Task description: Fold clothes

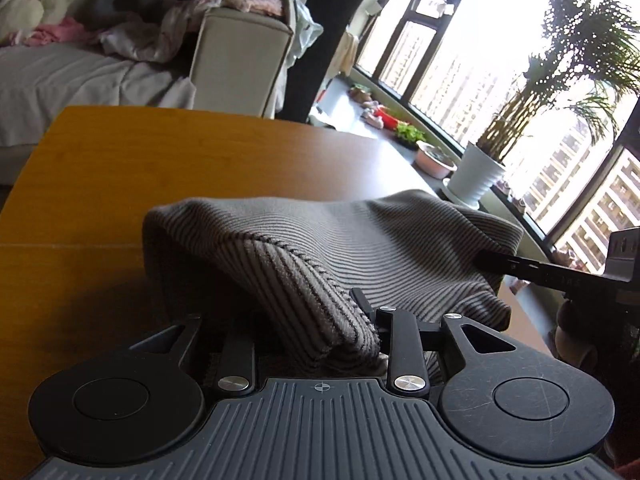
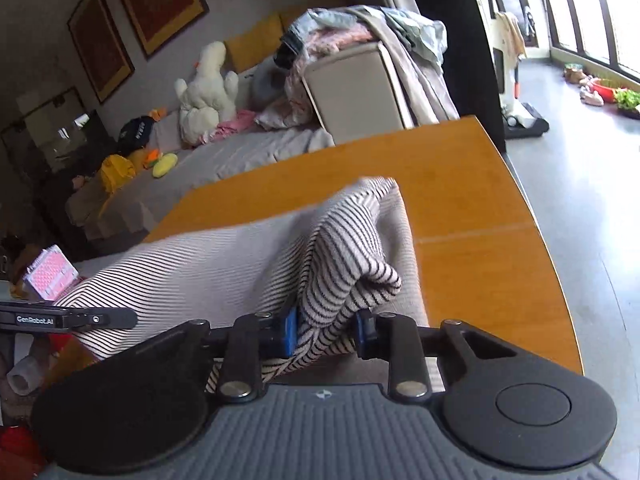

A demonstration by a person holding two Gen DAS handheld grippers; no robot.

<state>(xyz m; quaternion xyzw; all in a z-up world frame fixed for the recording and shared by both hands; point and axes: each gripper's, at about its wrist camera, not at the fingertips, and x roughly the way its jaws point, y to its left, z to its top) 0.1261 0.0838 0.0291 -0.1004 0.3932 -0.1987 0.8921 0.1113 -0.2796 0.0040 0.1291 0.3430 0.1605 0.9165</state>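
I've got the grey-and-black striped knit garment (image 1: 340,248) bunched up over the orange wooden table (image 1: 120,168), lifted at both near corners and sagging between them. My left gripper (image 1: 320,344) has a thick folded hem of the stripes running down between its fingers; the left finger is buried under cloth, so I read it as pinching the garment. My right gripper (image 2: 326,330) shows it plainer: the blue pads (image 2: 291,330) are pressed in on a twisted wad of the same stripes (image 2: 344,280), fingers closed on the fabric.

From the left wrist view I can see the right tool's black finger (image 1: 532,270) poking into the far edge of the cloth. From the right wrist view the left tool's black finger (image 2: 100,317) sits at the left margin beside the cloth.

Containers now: only the left view gives me the white plant pot (image 1: 476,174) holding a tall palm, on the sill, and beside it a pale bowl (image 1: 434,158) whose contents I cannot make out. Only the right view shows the framed pictures (image 2: 160,0) on the wall and a white plush toy (image 2: 206,88) on the grey sofa (image 2: 240,156). Both views catch the beige armrest (image 2: 352,88) heaped with loose clothes
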